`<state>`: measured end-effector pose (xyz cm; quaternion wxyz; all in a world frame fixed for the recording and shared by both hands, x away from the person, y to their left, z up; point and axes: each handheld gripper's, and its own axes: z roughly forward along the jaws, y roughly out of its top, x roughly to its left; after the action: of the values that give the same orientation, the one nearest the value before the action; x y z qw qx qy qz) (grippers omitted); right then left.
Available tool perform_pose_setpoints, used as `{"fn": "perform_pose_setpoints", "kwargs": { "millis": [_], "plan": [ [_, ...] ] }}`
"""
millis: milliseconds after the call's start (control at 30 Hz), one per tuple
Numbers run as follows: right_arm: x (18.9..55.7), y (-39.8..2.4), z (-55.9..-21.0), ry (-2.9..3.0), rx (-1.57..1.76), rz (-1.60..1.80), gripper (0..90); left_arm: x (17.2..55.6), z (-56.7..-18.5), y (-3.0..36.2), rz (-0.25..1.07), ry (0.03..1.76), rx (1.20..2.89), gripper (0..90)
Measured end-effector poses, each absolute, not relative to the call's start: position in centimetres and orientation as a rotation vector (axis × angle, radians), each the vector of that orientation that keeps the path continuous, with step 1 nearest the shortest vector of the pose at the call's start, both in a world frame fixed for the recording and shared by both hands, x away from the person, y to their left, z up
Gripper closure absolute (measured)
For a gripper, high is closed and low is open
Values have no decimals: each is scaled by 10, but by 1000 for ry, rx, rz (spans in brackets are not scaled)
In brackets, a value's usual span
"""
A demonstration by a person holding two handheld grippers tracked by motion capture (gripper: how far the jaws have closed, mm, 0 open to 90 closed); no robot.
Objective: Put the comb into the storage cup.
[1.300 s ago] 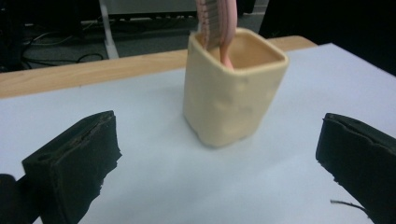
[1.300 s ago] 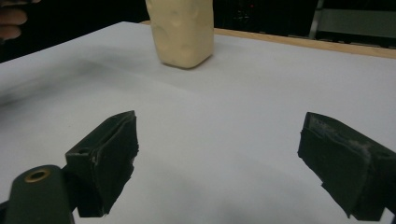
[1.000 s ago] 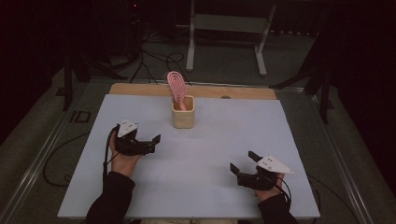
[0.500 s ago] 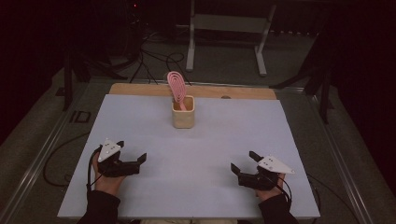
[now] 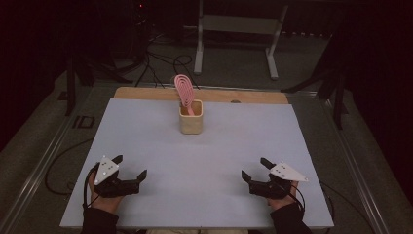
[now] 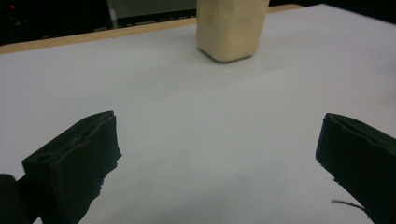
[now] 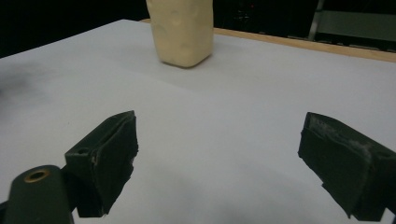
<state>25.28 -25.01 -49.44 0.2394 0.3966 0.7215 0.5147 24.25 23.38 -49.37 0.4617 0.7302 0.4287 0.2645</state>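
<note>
toward the far middle of the white table (image 5: 146, 131) i see the cream holder (image 5: 191, 118) standing upright, a pink slotted spatula (image 5: 184, 90) rising out of it with its head tilted to the left. well apart from it, near my edge, my left gripper (image 5: 129, 168) rests on the table with jaws spread wide on nothing. my right gripper (image 5: 255, 169) sits opposite, jaws just as wide and empty, both angled inward.
</note>
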Motion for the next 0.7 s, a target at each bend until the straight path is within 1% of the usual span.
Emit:
{"fn": "perform_pose_setpoints", "kwargs": {
  "millis": [100, 233, 467, 700],
  "plan": [
    [252, -251, -494, 1974, 1088, 1410, 116, 238, -496, 235, 640, 1051, 1796, 0],
    [252, -253, -493, 1969, 1090, 1409, 116, 234, -495, 236, 674, 1044, 1809, 0],
    [251, -259, -489, 1957, 1085, 1422, 114, 227, -493, 240, 692, 1021, 1800, 0],
    [252, -260, -490, 1983, 1090, 1398, 91, 228, -494, 238, 696, 1013, 1807, 0]
  ]
}}
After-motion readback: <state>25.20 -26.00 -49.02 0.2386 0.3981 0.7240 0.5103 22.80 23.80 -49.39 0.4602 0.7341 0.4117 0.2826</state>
